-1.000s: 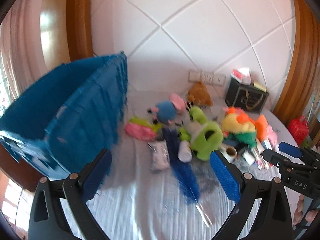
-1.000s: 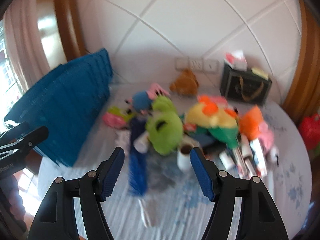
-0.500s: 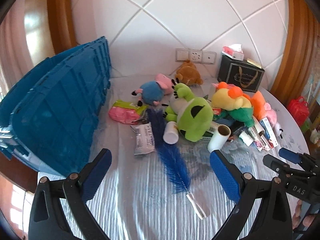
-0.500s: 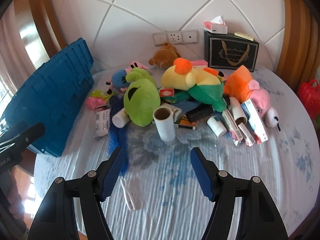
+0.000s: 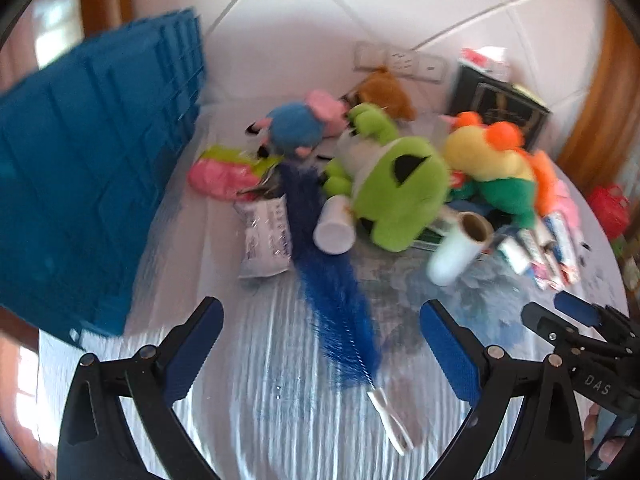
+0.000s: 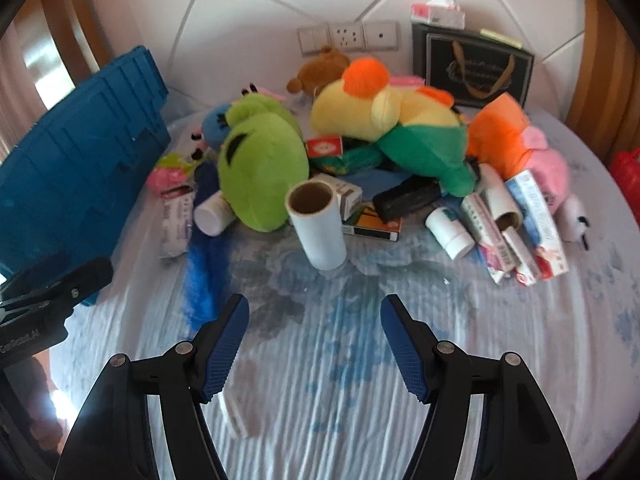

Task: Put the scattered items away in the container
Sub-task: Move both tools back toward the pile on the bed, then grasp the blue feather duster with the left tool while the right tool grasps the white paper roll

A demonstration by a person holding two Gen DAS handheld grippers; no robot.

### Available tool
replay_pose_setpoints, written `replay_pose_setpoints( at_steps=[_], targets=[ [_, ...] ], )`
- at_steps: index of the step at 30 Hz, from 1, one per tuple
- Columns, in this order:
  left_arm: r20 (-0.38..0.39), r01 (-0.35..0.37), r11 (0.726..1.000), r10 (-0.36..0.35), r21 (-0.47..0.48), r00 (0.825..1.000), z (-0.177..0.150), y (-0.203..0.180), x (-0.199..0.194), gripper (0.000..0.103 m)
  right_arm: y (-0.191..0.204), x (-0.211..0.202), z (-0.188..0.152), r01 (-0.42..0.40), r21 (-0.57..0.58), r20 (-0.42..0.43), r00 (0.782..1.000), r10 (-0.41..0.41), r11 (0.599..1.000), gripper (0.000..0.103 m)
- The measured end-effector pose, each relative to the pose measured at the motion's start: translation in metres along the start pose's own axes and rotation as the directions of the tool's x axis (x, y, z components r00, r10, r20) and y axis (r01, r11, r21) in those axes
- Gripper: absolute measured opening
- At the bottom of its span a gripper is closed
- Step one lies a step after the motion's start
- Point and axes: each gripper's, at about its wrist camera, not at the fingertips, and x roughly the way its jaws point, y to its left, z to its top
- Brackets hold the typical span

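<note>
Hovering above the pale, blue-flowered cloth, both claws are empty, with nothing between their pads. The right claw [image 6: 313,344] stands moderately open; the left claw [image 5: 320,352] is spread wider.

Nothing has gone into the blue container [image 6: 80,160] yet, as far as these views show — it stands at the far left of the surface, its ribbed wall facing the pile and its inside hidden.

The nearest piece to the right claw is the white paper roll [image 6: 316,224], straight ahead of the gap between the fingers and a little beyond them. It stands on end, tilted slightly towards the camera, so its long axis runs roughly upright and its open cardboard core points up and back at the claw. I judge the present gap would pass around its width if the claw went forward and down.

The left claw has the blue feather duster [image 5: 332,280] ahead of it. That one lies flat, its long axis running away from the claw towards the green plush frog [image 5: 396,188], with the white handle [image 5: 390,420] pointing back between the fingers, somewhat right of centre. Taking it across the shaft looks the likelier grip — the left side is also closer to the container.
</note>
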Motion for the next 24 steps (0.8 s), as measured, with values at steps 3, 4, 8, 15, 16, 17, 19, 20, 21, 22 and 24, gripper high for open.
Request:
replay_pose_setpoints(
  at_steps=[3, 4, 8, 15, 16, 17, 19, 20, 21, 22, 24],
  targets=[
    [-0.029, -0.032, 0.999, 0.031, -0.033, 0.999, -0.006, -0.002, 0.028, 0.100, -0.003, 0.023, 0.003, -0.018, -0.040, 0.002, 1.000, 0.018, 0.999, 0.068],
    [-0.036, -0.043, 0.998, 0.042, -0.038, 0.998, -0.007, -0.004, 0.037, 0.100, -0.003, 0.030, 0.004, -0.023, -0.049, -0.001, 1.000, 0.023, 0.999, 0.068],
    [-0.043, -0.077, 0.996, 0.076, -0.037, 0.996, -0.012, -0.014, 0.066, 0.099, -0.003, 0.057, 0.009, -0.043, -0.079, 0.001, 0.999, 0.043, 0.996, 0.066],
    [-0.054, -0.115, 0.992, 0.113, -0.042, 0.992, -0.013, -0.029, 0.109, 0.092, -0.007, 0.096, 0.016, -0.053, -0.091, 0.009, 0.998, 0.054, 0.994, 0.060],
    [-0.053, -0.121, 0.992, 0.119, -0.045, 0.991, -0.013, -0.030, 0.114, 0.089, -0.008, 0.101, 0.017, -0.059, -0.090, 0.010, 0.998, 0.060, 0.994, 0.058],
    [-0.056, -0.128, 0.991, 0.125, -0.050, 0.991, -0.014, -0.030, 0.119, 0.085, -0.008, 0.105, 0.017, -0.062, -0.092, 0.014, 0.998, 0.064, 0.994, 0.057],
    [-0.069, -0.134, 0.989, 0.129, -0.065, 0.989, -0.015, -0.029, 0.130, 0.082, -0.007, 0.111, 0.017, -0.055, -0.106, 0.024, 0.998, 0.058, 0.993, 0.055],
    [-0.078, -0.132, 0.988, 0.126, -0.075, 0.989, -0.016, -0.028, 0.136, 0.081, -0.008, 0.115, 0.017, -0.051, -0.110, 0.028, 0.998, 0.054, 0.993, 0.055],
    [-0.085, -0.129, 0.988, 0.122, -0.082, 0.989, -0.017, -0.027, 0.140, 0.081, -0.008, 0.119, 0.017, -0.054, -0.110, 0.029, 0.998, 0.058, 0.992, 0.055],
    [-0.088, -0.131, 0.988, 0.123, -0.086, 0.989, -0.018, -0.027, 0.143, 0.081, -0.009, 0.122, 0.017, -0.059, -0.108, 0.028, 0.998, 0.063, 0.992, 0.054],
    [-0.090, -0.135, 0.987, 0.127, -0.086, 0.988, -0.020, -0.028, 0.150, 0.081, -0.009, 0.128, 0.017, -0.062, -0.110, 0.028, 0.997, 0.065, 0.992, 0.051]
  ],
)
